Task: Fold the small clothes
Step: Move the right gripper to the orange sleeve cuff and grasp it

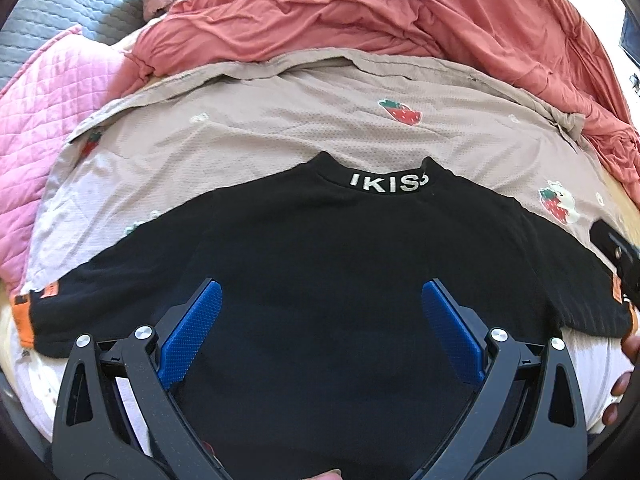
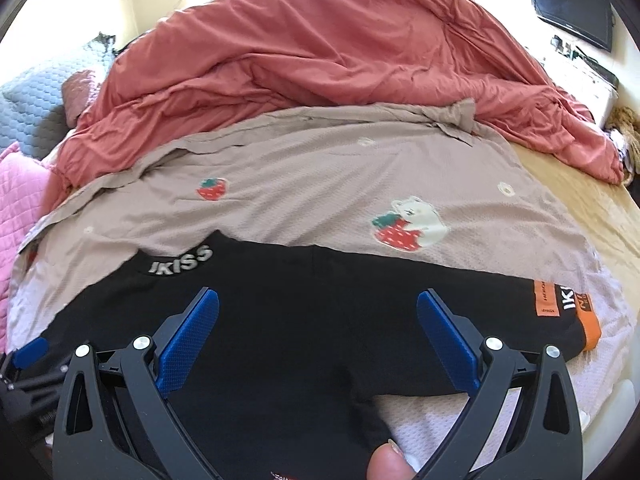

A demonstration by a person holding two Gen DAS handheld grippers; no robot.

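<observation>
A small black top (image 1: 320, 248) with white "IKISS" lettering on its collar (image 1: 388, 182) lies spread flat, both sleeves out, orange cuffs at the ends. My left gripper (image 1: 322, 292) hovers open over the top's middle, nothing between its blue pads (image 1: 192, 328). In the right wrist view the same black top (image 2: 320, 292) stretches across, its right sleeve ending in an orange cuff (image 2: 590, 326). My right gripper (image 2: 318, 300) is open above the top's right half. The left gripper's blue tip (image 2: 30, 350) shows at the left edge. A fingertip (image 2: 390, 466) rests near the hem.
The top lies on a beige quilt with strawberry prints (image 2: 360, 184). A bunched salmon duvet (image 2: 340, 56) fills the back. A pink quilted cover (image 1: 44, 120) and grey pillow (image 1: 68, 12) lie left. A dark screen (image 2: 572, 8) and cluttered shelf stand far right. A hand's fingers (image 1: 624, 368) show at the right.
</observation>
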